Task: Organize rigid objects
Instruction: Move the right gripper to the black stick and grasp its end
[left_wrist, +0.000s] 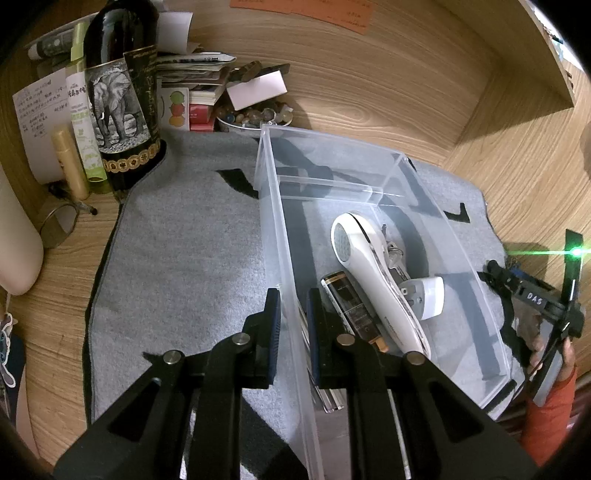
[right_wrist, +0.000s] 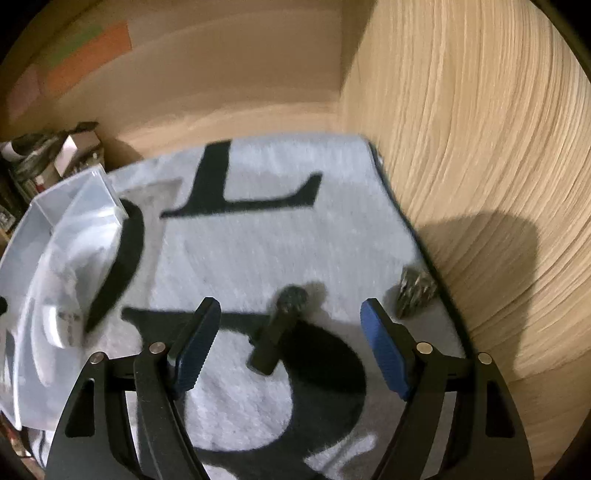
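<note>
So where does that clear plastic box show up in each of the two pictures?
Left wrist view: the clear plastic box fills the centre and right, its near wall pinched by the left gripper.
Right wrist view: the same box sits at the left edge, blurred.
Shared landmark: the grey mat with black letters under the box.

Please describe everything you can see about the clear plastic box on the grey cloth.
The clear plastic box is a long, open, rectangular bin with thin see-through walls and no lid. It stands upright on the grey cloth. The left gripper is shut on its near left wall, one finger outside, one inside. Inside lie a white handheld device, a dark battery beside it, and a white plug partly under the device.
</note>
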